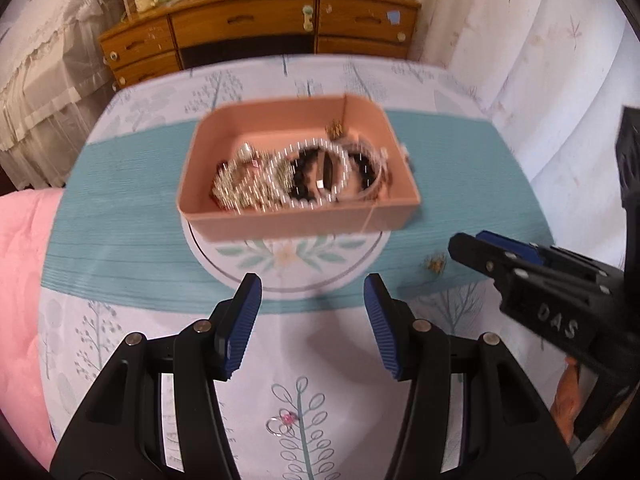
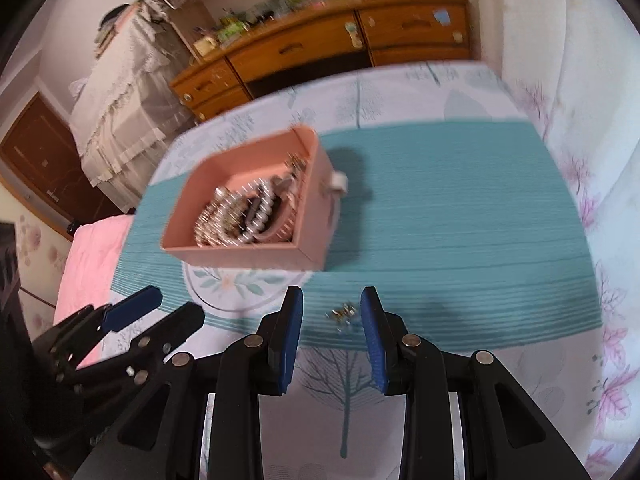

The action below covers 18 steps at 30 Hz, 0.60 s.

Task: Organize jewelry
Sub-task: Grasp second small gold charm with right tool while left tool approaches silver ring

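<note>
A pink open box [image 1: 304, 226] stands on the teal table mat, filled with pearl bracelets [image 1: 320, 168], black beads and gold chains. A small gold piece [image 1: 436, 265] lies on the mat to the right of the box. My left gripper [image 1: 312, 284] is open and empty, just short of the box. A ring with a pink stone [image 1: 281, 423] lies on the cloth below its fingers. In the right wrist view my right gripper [image 2: 331, 294] is open, and the gold piece [image 2: 342, 314] lies on the mat between its fingertips, untouched. The box [image 2: 248, 258] sits up and to the left.
The table wears a tree-print cloth [image 1: 304, 408] with a teal mat [image 2: 460, 220] across it. A pink blanket [image 1: 20, 280] lies at the left edge. A wooden dresser [image 1: 256, 24] stands behind, and a floral fabric [image 2: 580, 160] runs along the right.
</note>
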{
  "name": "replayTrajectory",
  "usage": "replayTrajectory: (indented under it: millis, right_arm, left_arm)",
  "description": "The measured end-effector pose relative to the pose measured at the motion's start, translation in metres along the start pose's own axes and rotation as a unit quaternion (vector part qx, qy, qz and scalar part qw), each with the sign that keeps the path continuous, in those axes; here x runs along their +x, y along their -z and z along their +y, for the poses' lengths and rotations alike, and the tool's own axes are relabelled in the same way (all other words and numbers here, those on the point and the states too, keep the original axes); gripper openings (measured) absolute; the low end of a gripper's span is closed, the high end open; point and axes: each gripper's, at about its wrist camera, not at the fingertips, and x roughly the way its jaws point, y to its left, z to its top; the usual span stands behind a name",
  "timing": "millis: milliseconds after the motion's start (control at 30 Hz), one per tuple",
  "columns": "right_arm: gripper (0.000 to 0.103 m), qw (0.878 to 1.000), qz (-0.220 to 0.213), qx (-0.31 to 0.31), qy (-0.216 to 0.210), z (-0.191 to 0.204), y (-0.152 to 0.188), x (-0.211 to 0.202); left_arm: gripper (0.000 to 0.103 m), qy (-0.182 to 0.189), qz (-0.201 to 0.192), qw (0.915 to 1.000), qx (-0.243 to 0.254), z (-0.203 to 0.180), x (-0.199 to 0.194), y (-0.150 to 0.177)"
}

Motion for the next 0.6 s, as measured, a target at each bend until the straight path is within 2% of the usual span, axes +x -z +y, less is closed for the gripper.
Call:
replayTrajectory:
  millis: [133,300,467,533,600]
  right_arm:
    - [0.030,0.999,0.040,0.033,-0.014,-0.015,0.002,0.023]
    - [0.031,0.997,0.056,0.043,-0.011,-0.020,-0.001,0.042]
    - [0.030,0.999,0.046,0.026,-0.001,-0.009,-0.001,0.047]
    - [0.024,0.999,0.040,0.018,0.010,-0.004,-0.001,0.048]
    - [0.024,0.999,0.034,0.004,0.016,-0.001,0.000,0.047]
  left_arm:
    - [0.050,-0.001,0.024,0.9996,0.010,-0.004,0.016,0.009]
    - [0.050,0.013,0.047,0.9988,0.006,-0.003,0.030,0.015]
    - [0.050,0.030,0.056,0.9978,-0.020,0.006,0.035,0.011]
    - [0.050,0.032,0.059,0.9974,-0.027,0.008,0.036,0.010]
    - [0.050,0.036,0.062,0.9969,-0.031,0.010,0.037,0.009]
